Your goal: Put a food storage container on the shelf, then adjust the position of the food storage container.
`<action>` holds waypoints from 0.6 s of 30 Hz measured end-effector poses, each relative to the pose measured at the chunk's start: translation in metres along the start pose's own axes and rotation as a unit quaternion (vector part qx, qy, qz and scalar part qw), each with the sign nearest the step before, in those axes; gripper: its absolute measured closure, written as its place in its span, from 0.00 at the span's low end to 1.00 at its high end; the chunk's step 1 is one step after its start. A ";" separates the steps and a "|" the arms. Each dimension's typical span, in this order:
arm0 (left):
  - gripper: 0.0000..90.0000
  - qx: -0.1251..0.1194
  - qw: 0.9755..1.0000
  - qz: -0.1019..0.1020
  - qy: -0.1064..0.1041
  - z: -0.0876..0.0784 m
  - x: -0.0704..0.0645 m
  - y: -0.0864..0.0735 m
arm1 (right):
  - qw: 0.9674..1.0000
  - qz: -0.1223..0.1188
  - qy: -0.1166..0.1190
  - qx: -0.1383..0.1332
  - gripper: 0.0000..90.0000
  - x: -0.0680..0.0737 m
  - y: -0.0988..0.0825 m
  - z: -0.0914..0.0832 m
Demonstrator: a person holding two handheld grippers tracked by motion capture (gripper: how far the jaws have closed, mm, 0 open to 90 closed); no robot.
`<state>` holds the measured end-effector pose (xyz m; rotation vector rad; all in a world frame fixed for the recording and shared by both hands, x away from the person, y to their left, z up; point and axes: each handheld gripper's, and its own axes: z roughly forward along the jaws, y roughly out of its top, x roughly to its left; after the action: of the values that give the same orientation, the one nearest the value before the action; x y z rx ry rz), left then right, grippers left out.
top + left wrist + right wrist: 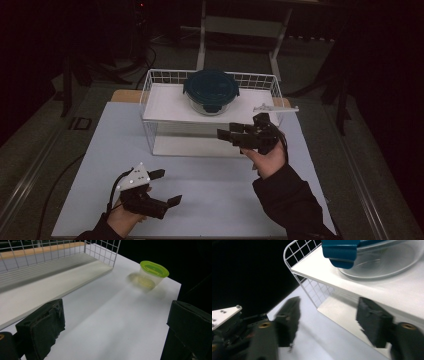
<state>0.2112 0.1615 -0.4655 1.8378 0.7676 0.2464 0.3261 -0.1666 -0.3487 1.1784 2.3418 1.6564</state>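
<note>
A glass container with a dark teal clip-on lid (211, 90) stands on the upper white shelf (165, 106) of a wire rack (150, 80). In the right gripper view the same container (384, 262) fills the top right, one lid clip hanging over its rim. My right gripper (229, 131) hovers just in front of the rack, below the upper shelf's edge. Its jaws stand open (330, 315) with nothing between them. My left gripper (167, 187) rests low over the table at the front left, open and empty (115, 325). It faces a clear tub with a lime green lid (152, 273).
The rack's lower shelf (190, 146) lies at table level behind the right gripper. A pale board (210, 185) covers the table. A white bar (276, 107) sticks out at the rack's right end. Beyond the table are a grey metal frame (240, 25) and floor cables.
</note>
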 end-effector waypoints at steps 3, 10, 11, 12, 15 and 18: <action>0.01 -0.001 1.000 -0.002 0.002 -0.001 0.001 -0.002 | 1.000 -0.011 0.014 -0.004 0.21 -0.002 -0.009 -0.008; 0.01 0.006 1.000 -0.005 0.002 0.000 0.001 -0.008 | 0.999 -0.036 -0.003 -0.014 0.21 -0.008 -0.029 -0.027; 0.01 0.006 1.000 -0.005 0.002 0.001 0.001 -0.008 | 0.999 -0.039 -0.004 -0.020 0.22 -0.010 -0.032 -0.030; 0.01 0.005 1.000 -0.003 0.001 0.001 0.001 -0.007 | 0.999 -0.045 -0.006 -0.024 0.22 -0.012 -0.035 -0.034; 0.01 0.003 1.000 -0.002 -0.001 0.001 0.000 -0.007 | 0.998 -0.051 -0.014 -0.028 0.22 -0.017 -0.044 -0.044; 0.01 0.003 1.000 -0.003 -0.001 0.002 0.000 -0.008 | 0.998 -0.056 -0.019 -0.029 0.21 -0.020 -0.050 -0.050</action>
<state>0.2093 0.1616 -0.4733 1.8405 0.7732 0.2390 0.2910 -0.2253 -0.3755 1.0401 2.2752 1.6391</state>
